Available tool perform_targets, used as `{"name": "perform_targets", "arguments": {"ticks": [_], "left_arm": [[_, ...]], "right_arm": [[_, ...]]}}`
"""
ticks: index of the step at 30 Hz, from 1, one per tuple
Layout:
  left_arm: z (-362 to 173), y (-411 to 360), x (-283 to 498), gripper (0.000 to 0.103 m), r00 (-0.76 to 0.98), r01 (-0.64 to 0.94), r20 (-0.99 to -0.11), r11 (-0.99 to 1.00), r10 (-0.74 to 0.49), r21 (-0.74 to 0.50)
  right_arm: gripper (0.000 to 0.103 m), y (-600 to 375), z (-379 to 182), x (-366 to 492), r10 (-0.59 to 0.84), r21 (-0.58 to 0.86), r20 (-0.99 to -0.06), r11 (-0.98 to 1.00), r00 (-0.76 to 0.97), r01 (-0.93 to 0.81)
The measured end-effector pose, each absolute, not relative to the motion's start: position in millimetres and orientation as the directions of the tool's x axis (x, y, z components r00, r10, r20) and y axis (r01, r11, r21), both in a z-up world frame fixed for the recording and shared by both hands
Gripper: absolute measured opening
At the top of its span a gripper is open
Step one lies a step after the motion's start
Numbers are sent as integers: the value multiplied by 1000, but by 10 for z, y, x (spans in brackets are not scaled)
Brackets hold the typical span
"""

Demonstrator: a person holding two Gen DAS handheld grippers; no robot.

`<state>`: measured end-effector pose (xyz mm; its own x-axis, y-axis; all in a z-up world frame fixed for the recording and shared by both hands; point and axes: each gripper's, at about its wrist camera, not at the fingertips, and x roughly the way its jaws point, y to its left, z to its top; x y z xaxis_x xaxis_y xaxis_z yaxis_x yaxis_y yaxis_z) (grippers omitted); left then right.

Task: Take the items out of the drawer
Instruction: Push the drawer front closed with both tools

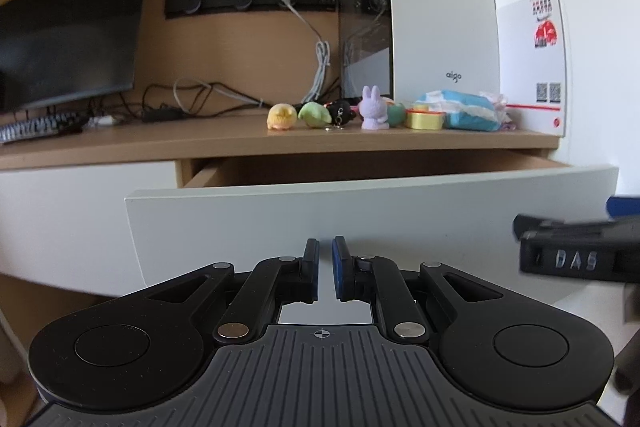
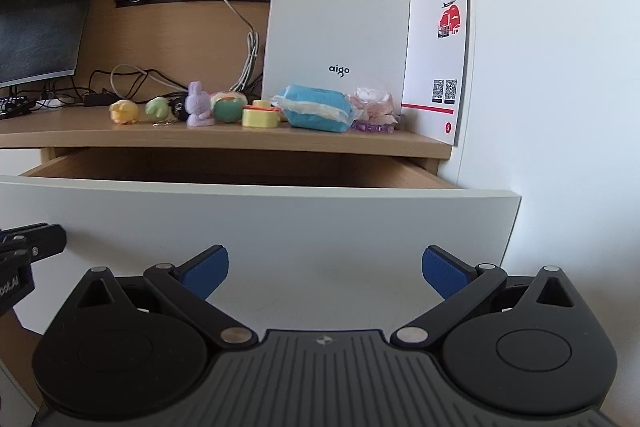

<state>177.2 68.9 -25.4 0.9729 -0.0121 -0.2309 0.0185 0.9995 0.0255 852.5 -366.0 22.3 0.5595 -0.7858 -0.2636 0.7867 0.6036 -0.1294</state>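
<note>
Below the desktop, the drawer stands pulled out, its inside hidden behind the white front, so what's left in there I can't tell. Up on the desk sits a row of items: one yellow toy, one green toy, one purple bunny, one blue pack, others crowded between. Unloading looks well along. Left gripper nearly closed, holding nothing; right gripper spread wide, holding nothing.
</note>
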Motion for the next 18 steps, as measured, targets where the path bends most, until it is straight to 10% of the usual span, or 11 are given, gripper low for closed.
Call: {"name": "perform_targets", "arguments": {"ticks": [18], "left_arm": [[-371,567,2387,12,974,-2,-227,999,13,50]], "right_arm": [[99,-4439,46,8778,-753,-39,-258,634,605,772]]}}
